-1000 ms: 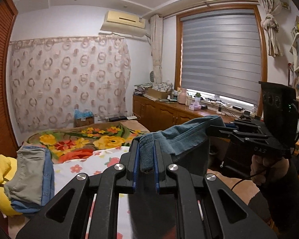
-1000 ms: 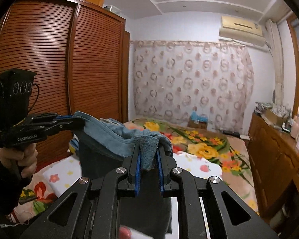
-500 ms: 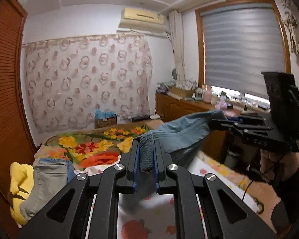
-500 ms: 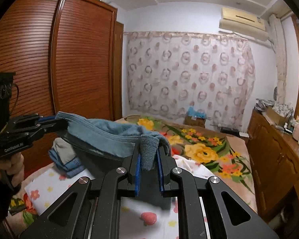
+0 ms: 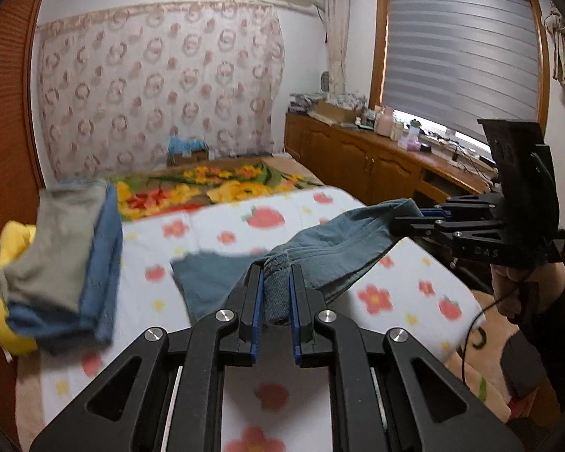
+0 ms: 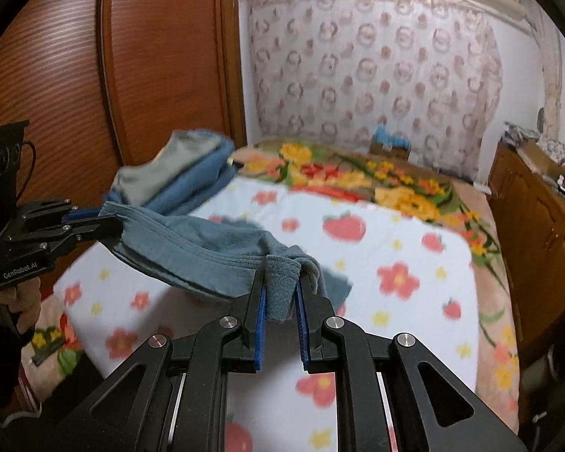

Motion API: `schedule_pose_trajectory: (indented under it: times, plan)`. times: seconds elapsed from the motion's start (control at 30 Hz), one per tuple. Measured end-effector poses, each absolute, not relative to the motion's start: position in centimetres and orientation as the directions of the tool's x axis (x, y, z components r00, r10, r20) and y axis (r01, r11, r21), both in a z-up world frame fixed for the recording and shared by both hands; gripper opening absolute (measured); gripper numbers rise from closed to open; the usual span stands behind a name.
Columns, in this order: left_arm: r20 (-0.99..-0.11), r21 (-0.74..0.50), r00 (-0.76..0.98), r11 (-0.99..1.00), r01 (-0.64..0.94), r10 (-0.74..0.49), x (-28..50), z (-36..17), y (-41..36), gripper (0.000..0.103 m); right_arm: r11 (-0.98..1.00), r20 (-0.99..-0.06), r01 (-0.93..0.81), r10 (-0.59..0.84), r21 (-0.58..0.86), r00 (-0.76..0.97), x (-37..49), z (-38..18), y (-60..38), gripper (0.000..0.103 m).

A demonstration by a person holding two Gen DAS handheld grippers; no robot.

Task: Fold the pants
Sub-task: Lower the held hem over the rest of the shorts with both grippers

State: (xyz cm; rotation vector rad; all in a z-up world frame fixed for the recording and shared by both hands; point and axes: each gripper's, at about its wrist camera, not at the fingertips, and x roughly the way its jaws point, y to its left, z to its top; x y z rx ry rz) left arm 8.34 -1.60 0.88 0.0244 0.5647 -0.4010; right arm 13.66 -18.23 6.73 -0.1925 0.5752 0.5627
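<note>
Grey-blue pants (image 5: 331, 252) hang stretched between my two grippers above the bed. My left gripper (image 5: 275, 275) is shut on one end of the waistband. My right gripper (image 6: 280, 278) is shut on the other end (image 6: 282, 286). In the left wrist view the right gripper (image 5: 406, 218) shows at the right. In the right wrist view the left gripper (image 6: 105, 218) shows at the left. The lower part of the pants (image 5: 211, 278) touches the white flowered sheet (image 5: 245, 226).
A stack of folded clothes (image 5: 64, 260) lies at the bed's left side on something yellow (image 5: 11, 233), next to the wooden wardrobe (image 6: 94, 75). A flowered blanket (image 5: 214, 184) covers the far end. Wooden cabinets (image 5: 358, 158) run along the right wall.
Both grippers have come down toward the bed with the pants still held. The hanging legs now reach the sheet.
</note>
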Motion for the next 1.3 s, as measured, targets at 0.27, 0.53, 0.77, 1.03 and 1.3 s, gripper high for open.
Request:
schedule_pose_trajectory:
  times: [0.27,0.53,0.77,1.03,1.3]
  plan:
    - [-0.582,-0.13,0.717,0.914,0.384,-0.384,4.5,-2.3,-2.1,0.013,0.822,-0.616,-0.567,0.475,0.057,0.628,12.7,5.9,-19.7,0.014]
    - [-0.601,-0.123,0.702,0.912,0.392,-0.383,3.4,-3.0,-2.2,0.014,0.833,-0.617,-0.546,0.476,0.088,0.627,13.4,6.1,-20.1,0.014]
    - [-0.611,-0.153,0.69,0.913,0.379,-0.388,2.5,-3.9,-1.7,0.014,0.834,-0.623,-0.545,0.471,0.084,0.624,13.5,6.2,-19.8,0.014]
    - [-0.601,-0.153,0.687,0.903,0.401,-0.408,1.9,-3.4,-2.1,0.014,0.84,-0.61,-0.53,0.48,0.112,0.63,12.0,5.4,-20.5,0.014]
    - [-0.577,-0.148,0.701,0.898,0.415,-0.419,1.1,-2.2,-2.3,0.014,0.838,-0.581,-0.532,0.493,0.118,0.647,9.2,3.1,-22.0,0.014]
